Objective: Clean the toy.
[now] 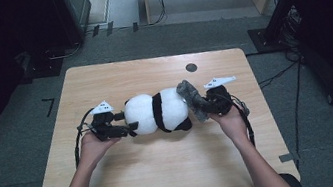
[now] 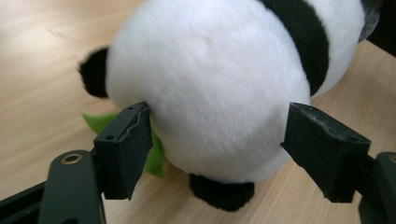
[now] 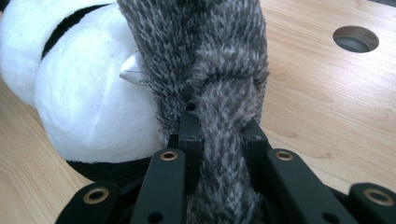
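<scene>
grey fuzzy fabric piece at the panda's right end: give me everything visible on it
The grey fuzzy knitted fabric piece looks like a soft scarf of mottled dark and light grey pile. It drapes over one end of the black-and-white plush panda, which lies on its side on the light wooden table, and hangs down beside it. One strand runs between the jaws of the right gripper, which are shut on it. A small white tag on the panda sits at its edge. Whether it is knotted cannot be told.
</scene>
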`<state>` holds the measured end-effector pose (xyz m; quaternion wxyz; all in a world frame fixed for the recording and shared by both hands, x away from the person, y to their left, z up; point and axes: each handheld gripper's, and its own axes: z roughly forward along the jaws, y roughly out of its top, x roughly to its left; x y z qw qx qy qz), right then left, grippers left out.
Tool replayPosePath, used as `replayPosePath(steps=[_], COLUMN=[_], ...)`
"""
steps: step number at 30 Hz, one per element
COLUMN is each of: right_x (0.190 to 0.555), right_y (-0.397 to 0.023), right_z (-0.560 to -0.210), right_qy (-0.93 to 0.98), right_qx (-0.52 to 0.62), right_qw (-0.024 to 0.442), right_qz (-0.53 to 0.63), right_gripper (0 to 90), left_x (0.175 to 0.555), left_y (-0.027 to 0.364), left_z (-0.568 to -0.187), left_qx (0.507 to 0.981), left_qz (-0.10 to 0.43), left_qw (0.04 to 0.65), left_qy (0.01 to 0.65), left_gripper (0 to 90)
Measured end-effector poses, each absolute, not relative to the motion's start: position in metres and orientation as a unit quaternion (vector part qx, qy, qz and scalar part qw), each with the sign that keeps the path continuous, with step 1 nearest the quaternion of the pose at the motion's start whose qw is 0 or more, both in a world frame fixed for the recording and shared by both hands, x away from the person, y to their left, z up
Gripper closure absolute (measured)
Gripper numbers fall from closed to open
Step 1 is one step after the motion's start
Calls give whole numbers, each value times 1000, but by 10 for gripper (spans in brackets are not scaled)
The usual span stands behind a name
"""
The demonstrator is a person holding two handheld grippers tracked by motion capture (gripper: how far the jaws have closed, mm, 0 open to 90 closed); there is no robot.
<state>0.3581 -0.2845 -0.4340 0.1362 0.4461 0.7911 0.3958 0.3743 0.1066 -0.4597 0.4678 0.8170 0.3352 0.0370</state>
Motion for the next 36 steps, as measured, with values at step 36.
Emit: replayPosePath(steps=[36], right_x=[375], right_y=[-265], right_z=[-444], right_qy=[801], right_qx=[407], right_qw=[102], right_qz=[427], right_gripper=[800], left_x=[424], left_y=[79], left_z=[-478], left_qx=[847], left_qz=[-17], left_qw=[490], left_qy=[206], left_gripper=[0])
